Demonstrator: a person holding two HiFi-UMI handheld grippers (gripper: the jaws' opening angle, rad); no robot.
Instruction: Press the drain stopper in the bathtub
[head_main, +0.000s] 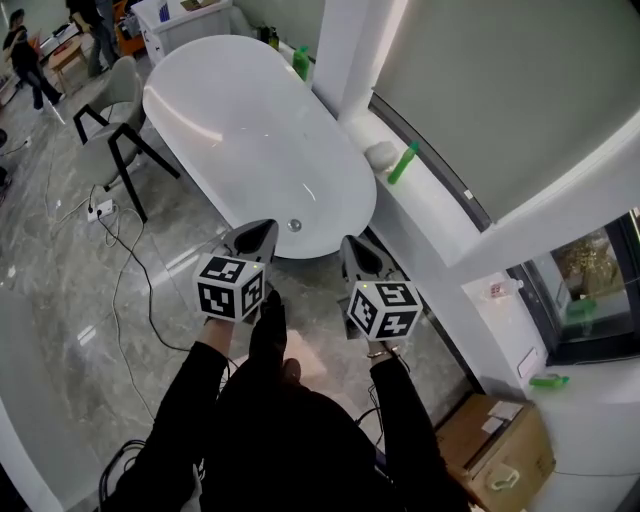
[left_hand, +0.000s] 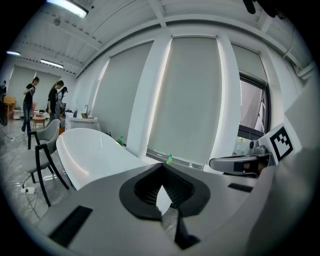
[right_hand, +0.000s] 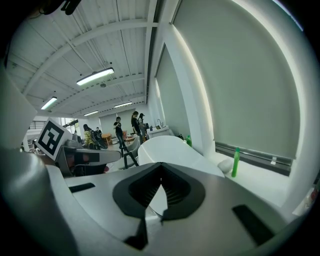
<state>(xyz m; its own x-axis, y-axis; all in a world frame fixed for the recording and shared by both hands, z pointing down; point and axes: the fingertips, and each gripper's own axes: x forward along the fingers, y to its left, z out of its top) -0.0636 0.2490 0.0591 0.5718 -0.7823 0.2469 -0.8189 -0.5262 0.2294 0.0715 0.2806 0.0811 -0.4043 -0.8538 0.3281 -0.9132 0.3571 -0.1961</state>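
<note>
A white oval bathtub (head_main: 250, 140) stands on the grey floor ahead of me. Its small round metal drain stopper (head_main: 294, 225) sits on the tub bottom near the near end. My left gripper (head_main: 262, 232) hovers over the tub's near rim, just left of the stopper. The right gripper (head_main: 355, 250) hangs just outside the rim, to the stopper's right. Both are shut with nothing held. The left gripper (left_hand: 161, 167) shows the tub (left_hand: 95, 155) in its own view. Beyond the right gripper (right_hand: 161, 166) the tub (right_hand: 165, 147) shows too. The stopper is hidden in both gripper views.
A white window ledge (head_main: 420, 215) runs along the tub's right side, with a green bottle (head_main: 403, 162) and a white lump (head_main: 380, 153) on it. A grey chair (head_main: 115, 110) and cables (head_main: 125, 260) lie left of the tub. A cardboard box (head_main: 495, 450) sits at lower right. People (head_main: 25, 55) stand far back.
</note>
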